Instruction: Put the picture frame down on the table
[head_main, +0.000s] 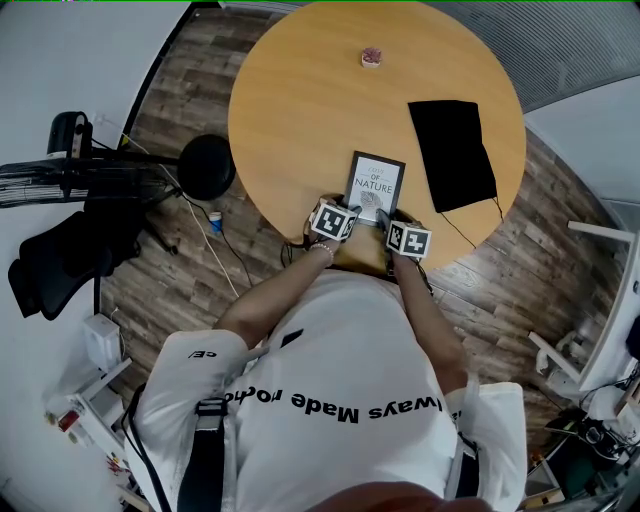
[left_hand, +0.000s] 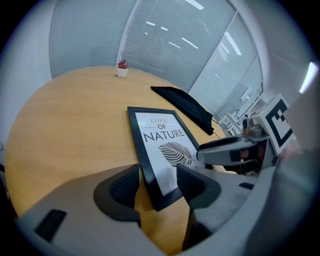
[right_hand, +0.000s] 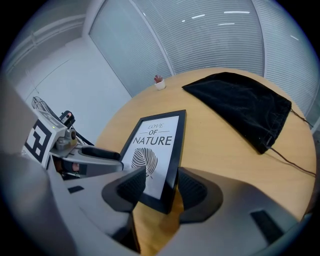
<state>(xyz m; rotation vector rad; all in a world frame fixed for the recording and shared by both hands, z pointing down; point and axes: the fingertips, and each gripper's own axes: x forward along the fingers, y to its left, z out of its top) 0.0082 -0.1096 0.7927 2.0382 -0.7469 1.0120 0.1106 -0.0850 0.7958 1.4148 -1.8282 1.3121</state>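
We are holding the left tool (left_hand: 158, 181) with its jaws spread wide, straddling the near left corner of the picture frame (head_main: 375, 182) without the pads pressing on it. The picture frame is lying flat and face up on the counter (head_main: 300, 110), close to the rim nearest us. Its long axis is running straight away from both tools toward the counter's middle, and its top edge is pointing away, so the print is reading upright from our side. We are holding the right tool (right_hand: 161, 187) the same way over the near right corner, jaws apart, its pads seemingly clear of the moulding. Both tools are sitting equally near the short near edge, so we are judging that drawing them back toward us along that axis should leave the frame undisturbed. A black cloth (head_main: 452, 150) is lying apart to the right.
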